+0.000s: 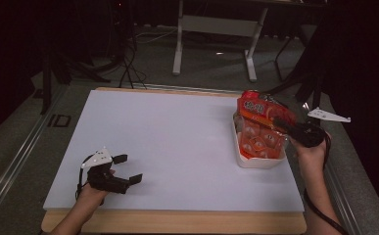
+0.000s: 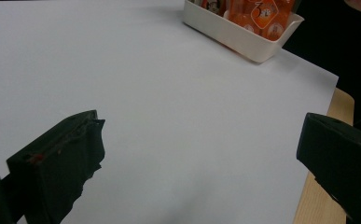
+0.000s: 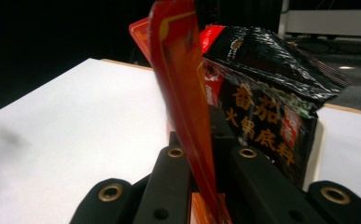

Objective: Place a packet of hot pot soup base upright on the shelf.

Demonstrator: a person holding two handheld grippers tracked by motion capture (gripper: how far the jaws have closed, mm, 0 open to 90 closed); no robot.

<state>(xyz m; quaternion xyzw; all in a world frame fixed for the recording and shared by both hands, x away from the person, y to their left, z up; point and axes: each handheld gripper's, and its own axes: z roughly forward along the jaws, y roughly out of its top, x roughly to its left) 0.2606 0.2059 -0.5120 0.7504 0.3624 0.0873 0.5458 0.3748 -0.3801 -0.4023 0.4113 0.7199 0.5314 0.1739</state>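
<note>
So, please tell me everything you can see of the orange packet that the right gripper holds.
The orange packet is a flat, glossy plastic pouch, orange-red with white characters and round pictures on its face. It leans over the white tray at the table's right edge, its lower part inside the tray. The right gripper is shut on its thin edge, which rises upright between the jaws in the right gripper view. A black packet with gold characters stands right behind it; whether they touch is unclear.

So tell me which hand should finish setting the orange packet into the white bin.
Right. The right gripper is shut on the orange packet, over the white bin. The left gripper is open, holds nothing and sits at the white board's near left corner.
</note>
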